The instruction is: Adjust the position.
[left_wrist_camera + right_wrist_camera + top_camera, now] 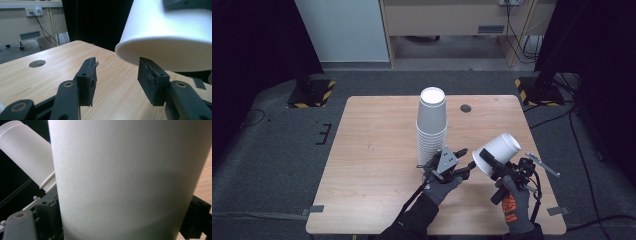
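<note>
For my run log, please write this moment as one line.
right gripper: shut on single cup, lifted, tilted | left gripper: open, empty, beside cup rim | cup stack: upright on table

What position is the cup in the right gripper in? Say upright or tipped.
Tipped: the single cup in the right gripper lies slanted above the table, unlike the upright stack.

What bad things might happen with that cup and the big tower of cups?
1. The right tongs hold one white cup tilted in the air, clamped across its thin wall; a harder squeeze might crush it, a looser one might drop it.
2. The tall cup stack stands right beside the open left tongs; a sideways bump could topple it.
3. The left tongs sit just under the cup's rim and might knock it.
</note>
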`<state>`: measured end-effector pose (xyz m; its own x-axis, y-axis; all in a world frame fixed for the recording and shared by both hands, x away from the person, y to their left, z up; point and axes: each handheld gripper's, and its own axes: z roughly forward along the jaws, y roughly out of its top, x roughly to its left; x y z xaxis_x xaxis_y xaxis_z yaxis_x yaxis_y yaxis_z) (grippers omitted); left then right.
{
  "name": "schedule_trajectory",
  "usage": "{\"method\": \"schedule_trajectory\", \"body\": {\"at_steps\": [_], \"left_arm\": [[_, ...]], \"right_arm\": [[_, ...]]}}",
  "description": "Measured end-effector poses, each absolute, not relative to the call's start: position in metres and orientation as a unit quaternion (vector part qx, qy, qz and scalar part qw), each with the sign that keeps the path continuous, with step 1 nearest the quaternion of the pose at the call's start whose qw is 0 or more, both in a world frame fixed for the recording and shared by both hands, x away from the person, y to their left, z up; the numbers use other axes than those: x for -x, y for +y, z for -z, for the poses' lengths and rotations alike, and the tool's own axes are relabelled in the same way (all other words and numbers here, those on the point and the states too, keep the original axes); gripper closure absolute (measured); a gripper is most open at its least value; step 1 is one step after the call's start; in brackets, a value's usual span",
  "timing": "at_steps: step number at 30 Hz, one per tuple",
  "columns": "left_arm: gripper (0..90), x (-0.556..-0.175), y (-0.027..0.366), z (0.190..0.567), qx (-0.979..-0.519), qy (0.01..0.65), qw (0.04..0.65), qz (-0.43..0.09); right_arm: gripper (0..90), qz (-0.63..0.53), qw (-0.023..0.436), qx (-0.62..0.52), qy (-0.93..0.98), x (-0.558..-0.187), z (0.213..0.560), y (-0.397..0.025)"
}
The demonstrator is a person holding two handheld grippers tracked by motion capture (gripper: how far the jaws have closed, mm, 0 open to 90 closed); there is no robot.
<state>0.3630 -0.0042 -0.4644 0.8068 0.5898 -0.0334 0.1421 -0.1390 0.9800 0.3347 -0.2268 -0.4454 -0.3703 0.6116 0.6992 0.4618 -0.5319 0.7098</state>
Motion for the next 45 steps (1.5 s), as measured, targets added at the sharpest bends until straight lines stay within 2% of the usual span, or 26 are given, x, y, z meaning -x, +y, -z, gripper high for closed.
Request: {"method": "schedule_trajectory", "body": {"at_steps": [17, 22, 35, 45], "left_arm": [[51.5, -0.369, -0.017, 0.458, -0.718, 0.242, 0.624, -0.192], [56.1, -0.369, -0.018, 0.459, -0.719, 0.238, 0.623, -0.196], [77.0, -0.369, -0.014, 0.462, -0.720, 0.232, 0.621, -0.205], [81.8, -0.366, -0.012, 0.465, -0.729, 0.216, 0.620, -0.195]], "right_arm": [[13.2, -0.673, 0.044, -0.555, 0.487, -0.335, 0.446, -0.223], [13.1, -0.671, 0.041, -0.553, 0.492, -0.335, 0.447, -0.221], [12.6, -0.669, 0.030, -0.552, 0.497, -0.337, 0.448, -0.220], [11.3, -0.667, 0.034, -0.555, 0.496, -0.338, 0.450, -0.222]]}}
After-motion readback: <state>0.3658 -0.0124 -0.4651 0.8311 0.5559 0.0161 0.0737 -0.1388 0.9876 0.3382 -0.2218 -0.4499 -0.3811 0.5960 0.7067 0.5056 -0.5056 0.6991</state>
